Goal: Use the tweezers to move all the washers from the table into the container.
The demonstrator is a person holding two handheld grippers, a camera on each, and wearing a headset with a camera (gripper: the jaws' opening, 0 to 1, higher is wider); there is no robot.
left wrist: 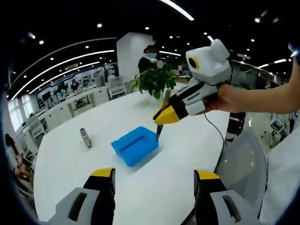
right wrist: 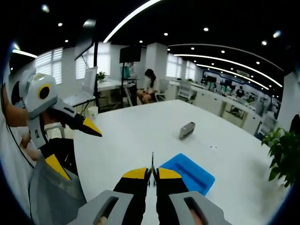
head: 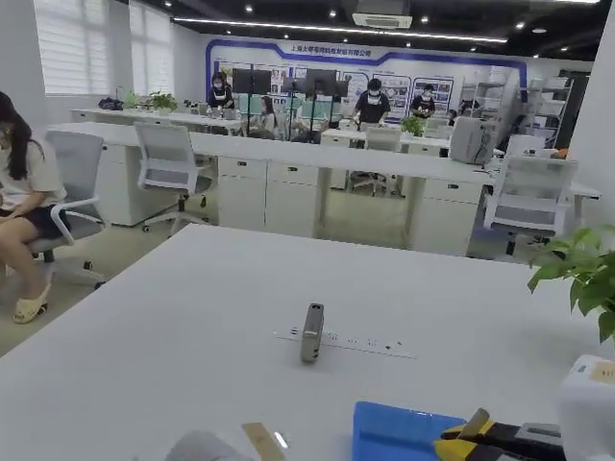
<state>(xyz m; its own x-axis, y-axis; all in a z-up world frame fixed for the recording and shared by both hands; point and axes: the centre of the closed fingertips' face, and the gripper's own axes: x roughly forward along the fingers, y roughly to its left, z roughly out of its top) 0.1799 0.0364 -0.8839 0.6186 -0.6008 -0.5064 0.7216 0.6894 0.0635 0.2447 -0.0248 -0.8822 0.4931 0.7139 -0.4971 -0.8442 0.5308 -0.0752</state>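
The right gripper point(right wrist: 152, 172) has its jaws pressed together on the tweezers point(right wrist: 152, 160). The left gripper point(left wrist: 154, 173) stands spread, holding nothing. The blue container point(head: 399, 430) sits at the near edge of the desk point(head: 192, 317), with the washers point(head: 370, 342) mid-desk beyond it. They look tiny, light, hard and slippery, so pinching each across its rim seems best. The writing on the wall banner point(head: 365, 58) is too small to read.

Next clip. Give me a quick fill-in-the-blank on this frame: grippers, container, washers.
1. The right gripper is shut on the ___.
2. The left gripper has its jaws ___.
3. The container is ___ in colour.
4. The washers lie on the ___, outside the container.

Missing words: tweezers; open; blue; table.
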